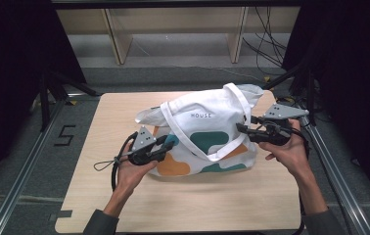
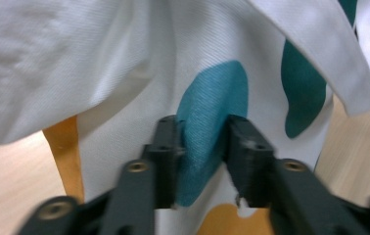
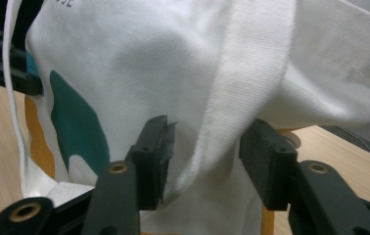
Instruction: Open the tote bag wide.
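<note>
Black tools (image 1: 171, 143) (grey plates), dark sleeves (image 1: 97, 223)

The tote bag (image 1: 207, 132) is matt woven white cloth with teal and orange printed patches; the table (image 1: 183, 205) is smooth pale wood.

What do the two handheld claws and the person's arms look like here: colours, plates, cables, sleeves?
Both are black two-jaw tools. The left claw and right claw each carry a grey three-cornered plate with small holes on top. Brass-coloured pivot screws show on the black jaw arms. A black cable loops from the left one. The person wears dark grey-green sleeves at the forearms.
</note>
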